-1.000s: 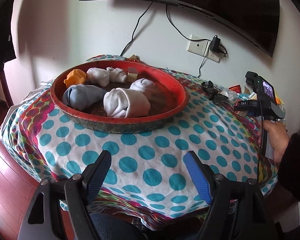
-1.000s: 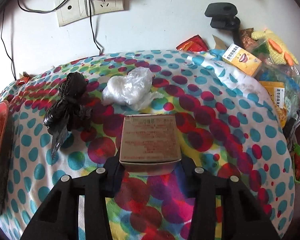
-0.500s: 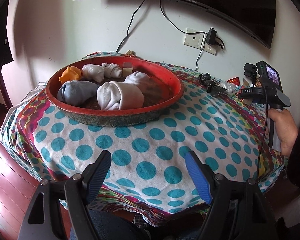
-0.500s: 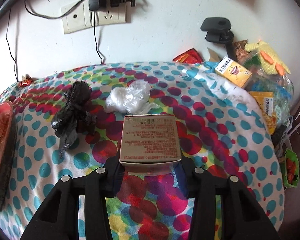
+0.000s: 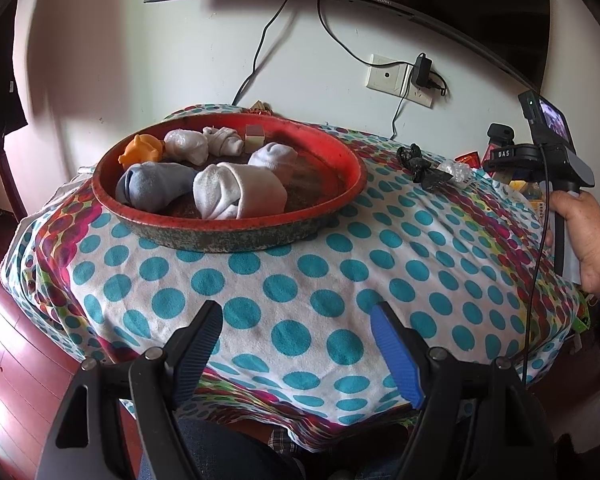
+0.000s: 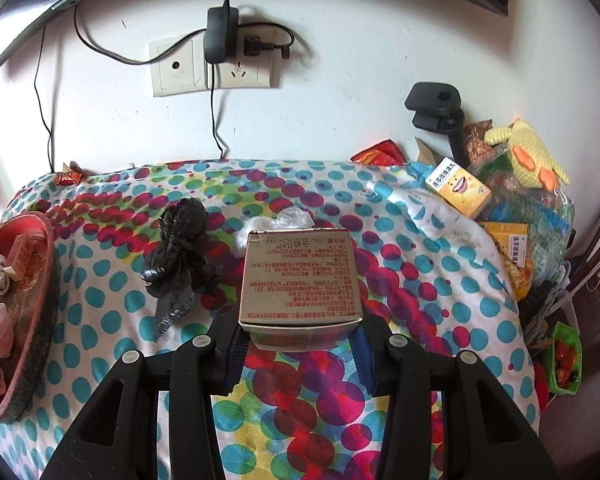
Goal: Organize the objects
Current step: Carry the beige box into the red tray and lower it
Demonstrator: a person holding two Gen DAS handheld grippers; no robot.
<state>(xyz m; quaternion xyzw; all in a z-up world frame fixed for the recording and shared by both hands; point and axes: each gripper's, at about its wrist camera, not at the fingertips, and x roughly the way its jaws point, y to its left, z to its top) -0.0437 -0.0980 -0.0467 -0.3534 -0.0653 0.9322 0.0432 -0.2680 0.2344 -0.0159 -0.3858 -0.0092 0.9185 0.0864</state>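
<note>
My right gripper (image 6: pixel 300 340) is shut on a small cardboard box (image 6: pixel 300 276) with red print and holds it above the dotted tablecloth. My left gripper (image 5: pixel 300 344) is open and empty over the table's near edge. A round red tray (image 5: pixel 228 224) sits at the table's left and holds rolled socks (image 5: pixel 240 194), an orange toy (image 5: pixel 140 152) and a small block (image 5: pixel 254 135). The tray's edge (image 6: pixel 44 264) also shows at the left of the right wrist view. A black plastic bag (image 6: pixel 180 252) and a clear plastic bag (image 6: pixel 284 218) lie beyond the box.
The right-hand gripper's handle and the hand (image 5: pixel 572 208) show at the right of the left wrist view. Snack packs and a yellow box (image 6: pixel 458 192) crowd the table's right end. A wall socket with a plugged charger (image 6: pixel 216 60) is behind. A black clamp (image 6: pixel 436 108) stands at the back right.
My right gripper has lifted the box higher and pulled back from the bags. My left gripper has drawn back from the tray, so more tablecloth shows.
</note>
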